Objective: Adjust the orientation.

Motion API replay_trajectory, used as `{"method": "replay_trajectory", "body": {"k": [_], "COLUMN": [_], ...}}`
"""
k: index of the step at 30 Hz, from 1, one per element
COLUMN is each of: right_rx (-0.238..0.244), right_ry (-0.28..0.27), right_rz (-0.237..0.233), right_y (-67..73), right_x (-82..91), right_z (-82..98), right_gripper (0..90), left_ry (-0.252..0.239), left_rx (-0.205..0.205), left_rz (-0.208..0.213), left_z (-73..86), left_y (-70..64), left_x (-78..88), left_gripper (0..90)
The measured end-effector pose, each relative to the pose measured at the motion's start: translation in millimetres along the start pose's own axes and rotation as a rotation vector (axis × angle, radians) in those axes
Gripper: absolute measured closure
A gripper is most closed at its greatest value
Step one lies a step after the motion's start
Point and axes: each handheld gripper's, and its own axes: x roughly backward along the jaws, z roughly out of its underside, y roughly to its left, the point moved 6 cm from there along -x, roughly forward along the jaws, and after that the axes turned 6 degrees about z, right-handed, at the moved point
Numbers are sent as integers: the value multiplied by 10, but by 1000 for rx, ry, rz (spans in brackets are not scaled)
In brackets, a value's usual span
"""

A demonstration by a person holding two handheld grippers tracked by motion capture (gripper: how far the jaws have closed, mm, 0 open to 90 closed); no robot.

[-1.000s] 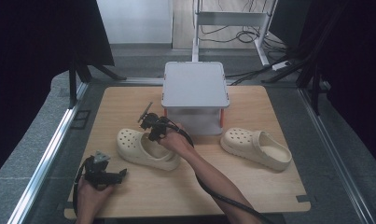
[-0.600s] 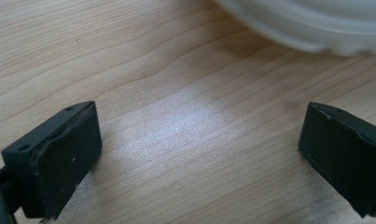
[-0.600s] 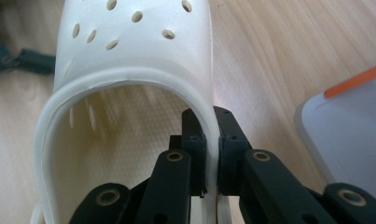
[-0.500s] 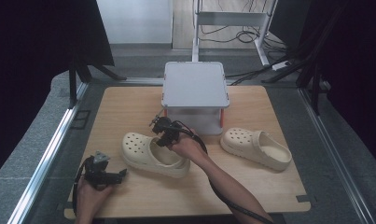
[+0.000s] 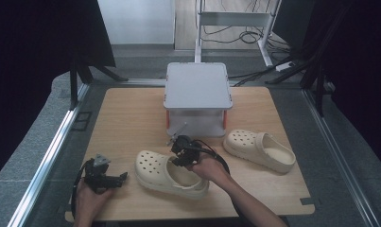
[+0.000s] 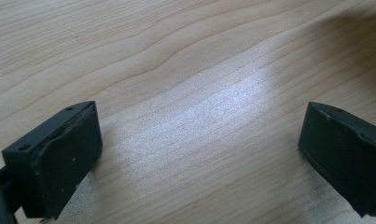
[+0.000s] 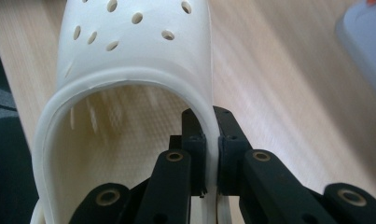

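Wooden table (image 5: 131, 118) — two clogs (image 5: 171, 174), grey box (image 5: 196, 87)

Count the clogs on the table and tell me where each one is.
2. One cream clog lies at the front middle of the table, its rim pinched by the right gripper. The other clog lies to the right, beside the grey box.

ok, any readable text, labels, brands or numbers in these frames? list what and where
None readable.
Held clog: plain cream with holes, no brand mark visible.
Second clog: no marking visible from the high view.
Grey box: blank lid, no label.
Wooden table: bare grain.
Right gripper and left gripper: black jaws, no lettering.
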Motion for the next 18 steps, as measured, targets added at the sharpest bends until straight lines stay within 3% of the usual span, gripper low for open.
{"method": "replay_trajectory", "body": {"k": [2,3,11,18], "right_rx": [-8,-33,-129,-158], "right_ry": [4,10,-4,-14], "right_rz": [3,5,20,25], "right_y": [12,20,51,149], "right_x": [7,21,58,43], "right_z": [49,160,475,590], "right_gripper": [847,847,847,846], "left_ry": [0,0,1,1], "left_rx": [0,-1,3,1], "left_rz": [0,0,0,0], "left_z": [0,0,1,1], "left_y": [0,0,-3,-3], "left_x": [0,0,0,1], "left_gripper": [0,0,0,0]}}
